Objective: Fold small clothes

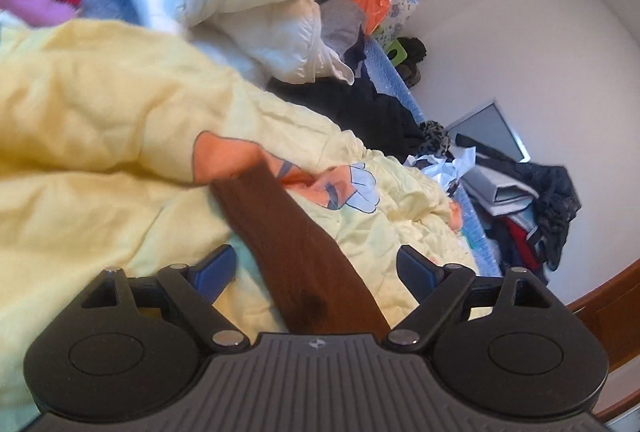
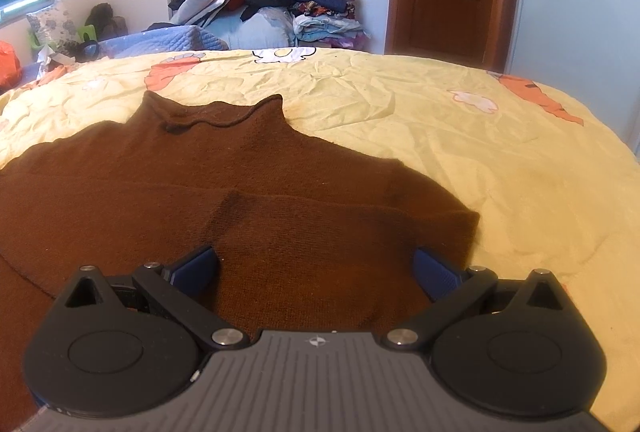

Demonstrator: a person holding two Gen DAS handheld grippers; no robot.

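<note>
Brown sweater on yellow quilt; no writing legible.

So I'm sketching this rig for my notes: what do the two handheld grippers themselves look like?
Both match. The left gripper and right gripper each have a grey ribbed body with a small compass-like emblem, two black rounded housings with circular caps, black link arms on silver pins, and dark blue jaws. No cables, hands or sleeves show.

Bright, seemingly window-lit daylight, soft shadows, motion blur across the left wrist view, fisheye-bent edges.
</note>
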